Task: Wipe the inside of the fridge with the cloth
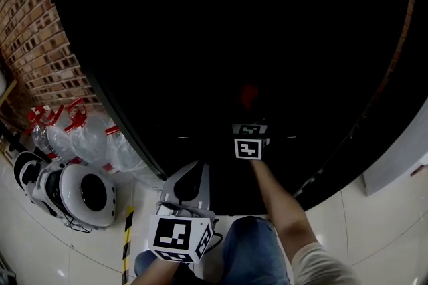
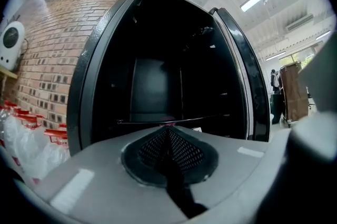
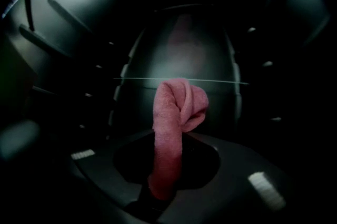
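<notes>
1. The right gripper (image 3: 164, 186) is inside the fridge (image 2: 158, 81). Its jaws are clamped on the lower end of the pink cloth (image 3: 176, 110), whose free end stands up and folds over itself.
2. The cloth hangs in front of the back wall (image 3: 184, 49), near the front edge of a shelf (image 3: 158, 79). I cannot tell whether it touches either.
3. The left gripper (image 2: 169, 139) hovers outside the open front, its jaws pressed together on nothing.
4. The wipe looks to be in hand. To do it well, press the folded end flat on the wall and sweep from edge to edge in overlapping passes.
5. Only a short length of cloth stands clear of the jaws, so hard pressure could bring them onto the wall. Angle the gripper so the fold leads.
</notes>
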A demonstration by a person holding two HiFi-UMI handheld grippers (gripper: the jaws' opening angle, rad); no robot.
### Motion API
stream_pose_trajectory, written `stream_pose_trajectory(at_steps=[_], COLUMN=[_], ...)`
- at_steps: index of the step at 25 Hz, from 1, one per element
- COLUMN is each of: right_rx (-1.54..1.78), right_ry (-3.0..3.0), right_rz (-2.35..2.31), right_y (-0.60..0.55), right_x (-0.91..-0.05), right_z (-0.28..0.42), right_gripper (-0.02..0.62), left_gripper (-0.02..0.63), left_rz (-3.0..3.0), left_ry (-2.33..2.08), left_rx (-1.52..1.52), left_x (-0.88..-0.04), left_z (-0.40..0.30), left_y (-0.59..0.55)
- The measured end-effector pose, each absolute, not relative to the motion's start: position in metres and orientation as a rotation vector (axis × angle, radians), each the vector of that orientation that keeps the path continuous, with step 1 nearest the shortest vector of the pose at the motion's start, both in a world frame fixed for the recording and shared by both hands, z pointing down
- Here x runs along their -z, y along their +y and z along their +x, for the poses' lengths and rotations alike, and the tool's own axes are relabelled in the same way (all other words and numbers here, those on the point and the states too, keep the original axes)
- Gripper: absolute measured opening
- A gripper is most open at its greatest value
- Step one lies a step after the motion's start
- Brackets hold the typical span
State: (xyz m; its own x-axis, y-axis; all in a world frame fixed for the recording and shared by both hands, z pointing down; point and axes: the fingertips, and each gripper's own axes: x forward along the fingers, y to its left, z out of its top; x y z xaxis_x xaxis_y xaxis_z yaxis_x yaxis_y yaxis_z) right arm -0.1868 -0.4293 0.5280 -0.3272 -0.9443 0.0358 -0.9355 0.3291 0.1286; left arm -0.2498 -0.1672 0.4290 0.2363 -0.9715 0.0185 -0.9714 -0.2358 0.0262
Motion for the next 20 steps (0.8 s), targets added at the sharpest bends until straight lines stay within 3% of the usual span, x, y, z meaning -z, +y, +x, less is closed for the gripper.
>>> stream_pose_trajectory(at_steps=[20], right_rx=[0.07], right_ry=[-2.461], right_rz=[1.861], right_y=[-0.37], right_x=[-0.516], right_z=[-0.133], right_gripper=[0.061], left_gripper=[0.009], left_rz=[2.54], left_ry=[-1.795], left_rx=[0.007], left_x=[-0.434], left_z=[-0.218], left_y=[-0.183])
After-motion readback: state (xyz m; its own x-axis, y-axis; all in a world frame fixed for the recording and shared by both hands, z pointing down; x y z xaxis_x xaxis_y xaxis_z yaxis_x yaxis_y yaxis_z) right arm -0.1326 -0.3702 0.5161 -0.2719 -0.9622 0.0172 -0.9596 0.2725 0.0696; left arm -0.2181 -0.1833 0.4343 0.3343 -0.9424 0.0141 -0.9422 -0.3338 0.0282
